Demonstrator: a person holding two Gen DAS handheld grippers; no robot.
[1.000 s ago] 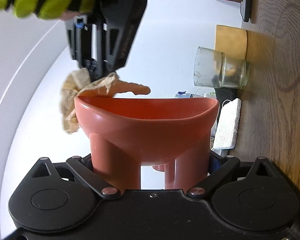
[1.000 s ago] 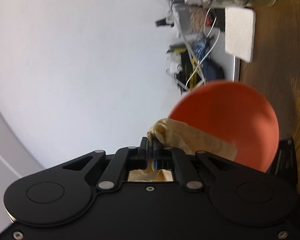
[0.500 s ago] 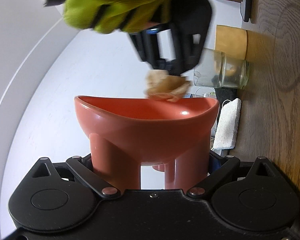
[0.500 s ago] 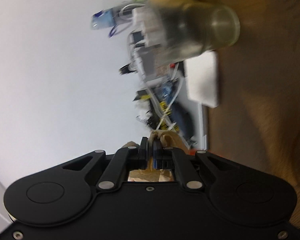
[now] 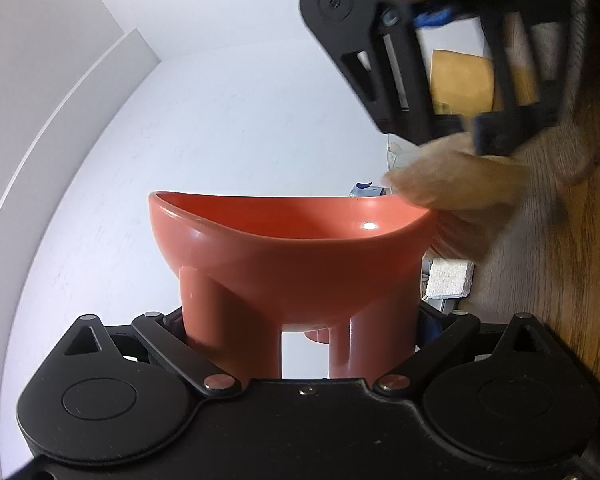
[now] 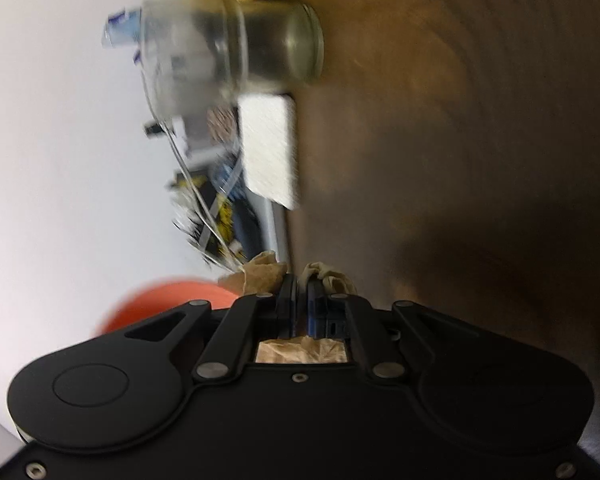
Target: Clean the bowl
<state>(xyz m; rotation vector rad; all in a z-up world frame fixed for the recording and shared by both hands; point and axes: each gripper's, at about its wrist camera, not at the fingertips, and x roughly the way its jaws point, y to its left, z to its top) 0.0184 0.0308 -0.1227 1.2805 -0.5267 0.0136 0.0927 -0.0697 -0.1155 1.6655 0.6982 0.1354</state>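
Gripping two of the stubby legs of a terracotta-red, glossy footed bowl (image 5: 292, 248), the left gripper (image 5: 306, 344) held it up off the wooden table (image 5: 560, 280), its black jaws clamped from either side. In the left wrist view the bowl's legs pointed back toward the camera and its open mouth faced away, toward the white wall; the rim ran across the frame as a wide ellipse, so the bowl's broad axis lay side to side.

The right gripper (image 6: 300, 290) was clenched on a crumpled tan paper towel (image 5: 452, 184), scraps of which puffed out on both sides of the closed jaws. From the left camera that wad sat at the bowl's right-hand rim, seemingly touching it, though motion blur made contact uncertain. A hand appeared at the top edge.

Beyond stood a clear glass jar (image 6: 236, 52) and a white sponge block (image 6: 270, 148), near each other on the table.

The wiping step looked to be under way. Next, the towel would likely need pressing into the hollow and sweeping around the inside while the left grip held firm.
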